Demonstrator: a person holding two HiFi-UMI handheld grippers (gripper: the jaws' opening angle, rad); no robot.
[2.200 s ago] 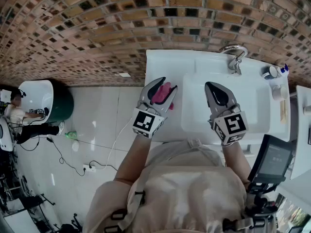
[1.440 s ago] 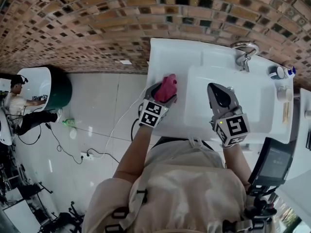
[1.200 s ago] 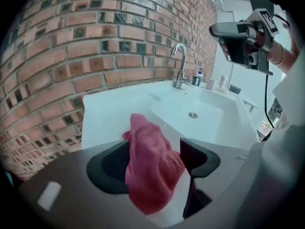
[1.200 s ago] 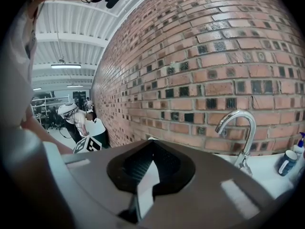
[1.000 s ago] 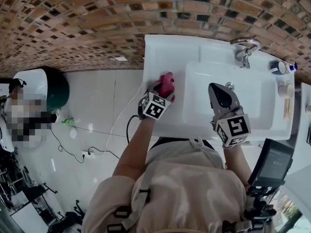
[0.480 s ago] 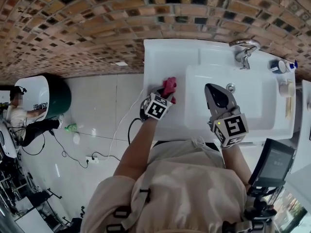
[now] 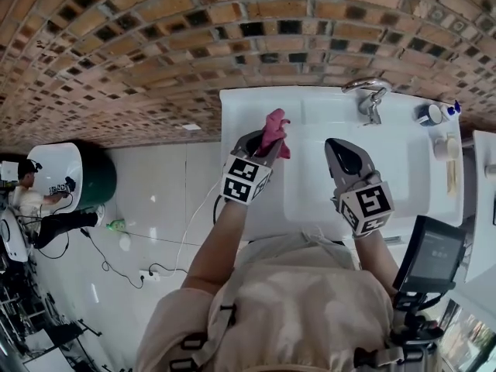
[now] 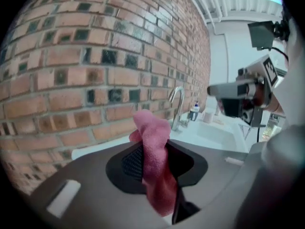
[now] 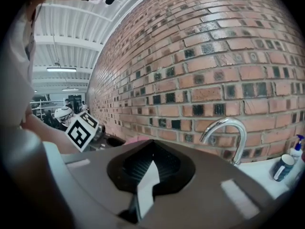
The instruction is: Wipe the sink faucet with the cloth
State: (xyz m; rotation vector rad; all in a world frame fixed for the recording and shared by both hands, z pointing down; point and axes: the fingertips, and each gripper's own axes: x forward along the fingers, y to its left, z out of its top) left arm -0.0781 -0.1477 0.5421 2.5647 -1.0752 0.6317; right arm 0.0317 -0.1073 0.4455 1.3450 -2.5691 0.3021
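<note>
Cloth [image 8: 155, 161] hangs pinched in the left gripper [image 7: 263, 140], its jaws closing on it; right gripper [image 7: 335, 146] is closed, empty.

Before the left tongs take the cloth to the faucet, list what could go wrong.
1. The left tongs, jaws closing, pinch only a fold of the cloth; it may slip while rubbing.
2. The right tongs hang over the basin, between cloth and faucet; a bump is possible.
3. The cup and bottle stand beside the faucet and could be knocked.

Left claw [image 7: 264, 139] closing on pink cloth [image 7: 276, 122], faucet [image 7: 369, 93] behind white sink [image 7: 242, 108]
</note>
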